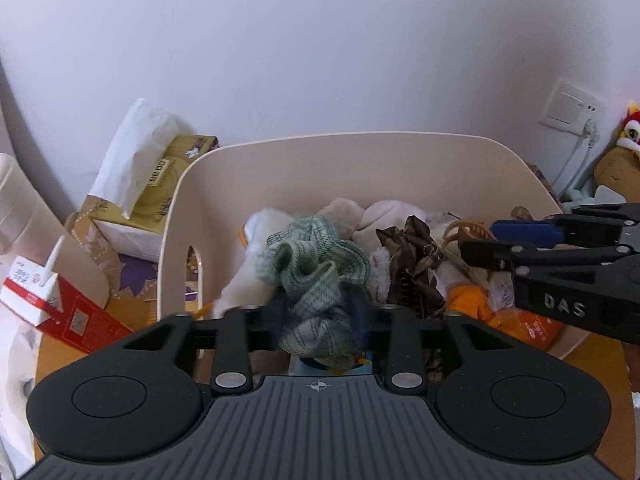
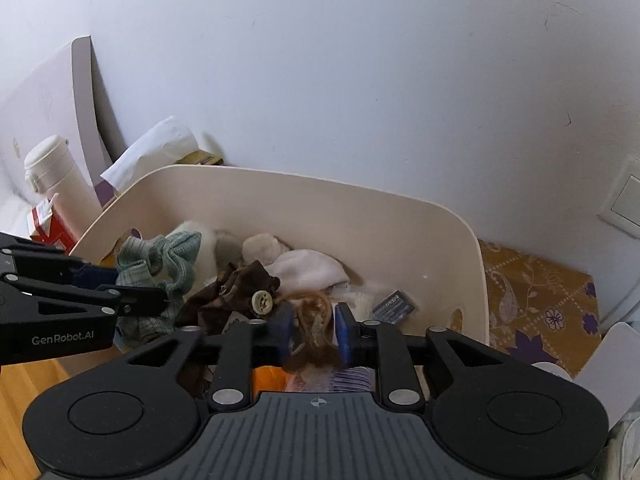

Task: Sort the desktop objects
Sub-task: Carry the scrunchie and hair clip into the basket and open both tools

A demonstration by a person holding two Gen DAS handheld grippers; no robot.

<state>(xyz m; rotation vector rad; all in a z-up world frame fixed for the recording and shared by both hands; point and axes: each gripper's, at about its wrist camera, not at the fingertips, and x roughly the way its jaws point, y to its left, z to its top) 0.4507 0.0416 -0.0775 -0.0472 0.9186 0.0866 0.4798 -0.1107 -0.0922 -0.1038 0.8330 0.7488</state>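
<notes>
Straight ahead of both my claws stands a large cream plastic bin (image 1: 400, 168), open at the top and backed against a pale wall. It is heaped with soft things: white and cream plush, a brown crumpled cloth (image 1: 416, 264), an orange packet (image 1: 472, 304).

Between the spread fingers of my left claw (image 1: 320, 320) hangs a green checked scrunchie (image 1: 316, 276), bunched and ruffled, over the near part of the bin's heap. The blue pads are blurred; they seem to stand off the fabric, though I cannot be sure they are clear of it.

My right claw (image 2: 313, 330) also has its jaws apart. A brown hair clip with a tuft of brown hair (image 2: 314, 320) sits in the gap between its blue pads, above the heap; the pads appear just clear of it.

To the left of the left claw, outside the bin, a gold tissue box (image 1: 160, 196) with a white tissue sticking up rests on the worktop, and nearer lies a red and white carton (image 1: 60, 304). A white flask (image 2: 52, 176) stands beyond, seen past the right claw's left side.
</notes>
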